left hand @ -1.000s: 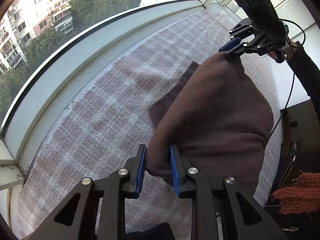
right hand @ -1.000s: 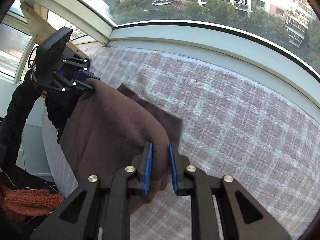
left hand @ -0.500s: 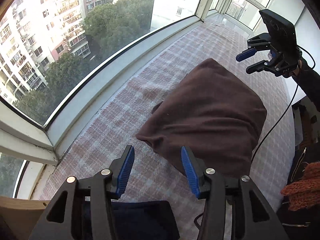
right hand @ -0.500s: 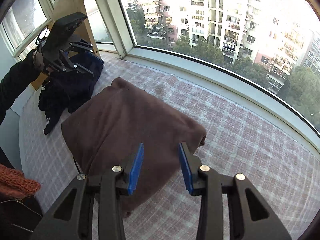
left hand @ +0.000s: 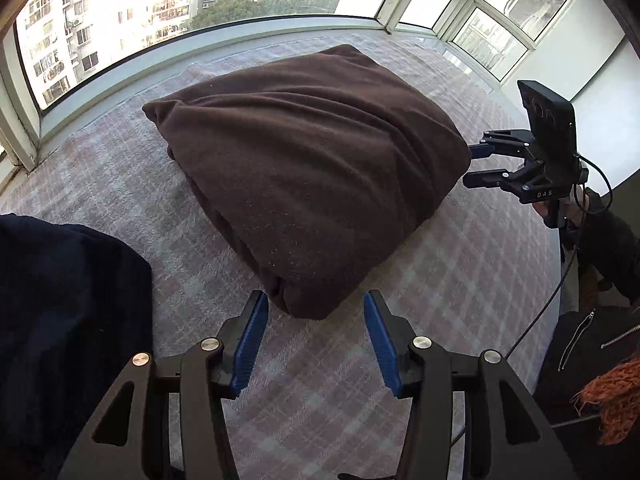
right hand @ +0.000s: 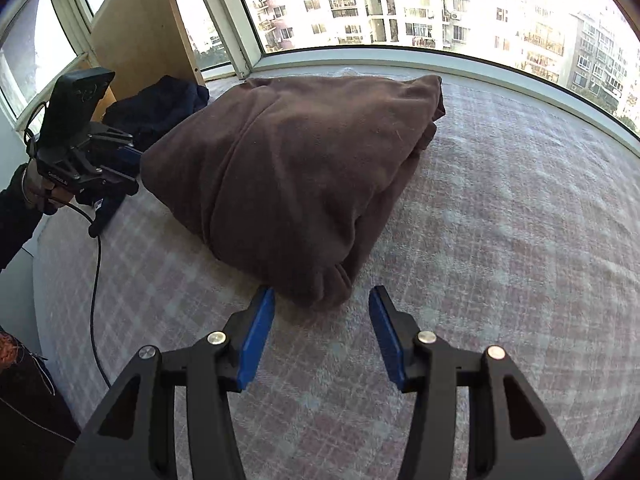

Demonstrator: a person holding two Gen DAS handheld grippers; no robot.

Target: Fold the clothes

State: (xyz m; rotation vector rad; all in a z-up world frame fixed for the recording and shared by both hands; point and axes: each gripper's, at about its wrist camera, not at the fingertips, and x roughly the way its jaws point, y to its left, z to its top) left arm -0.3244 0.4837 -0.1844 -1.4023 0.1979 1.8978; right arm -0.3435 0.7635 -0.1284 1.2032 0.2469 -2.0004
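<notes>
Brown garment (left hand: 304,168) lies folded in a thick bundle on the plaid cover (left hand: 460,280), near the window sill (right hand: 500,64). Left gripper (left hand: 316,340) is spread, empty, just short of one corner. Right gripper (right hand: 322,332) is opening, nothing between its jaws, at another corner. Dark clothes (right hand: 160,108) lie beside.

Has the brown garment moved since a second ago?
Yes. The brown garment hung lifted above the plaid cover then; now it lies folded on it, released by both tools.
</notes>
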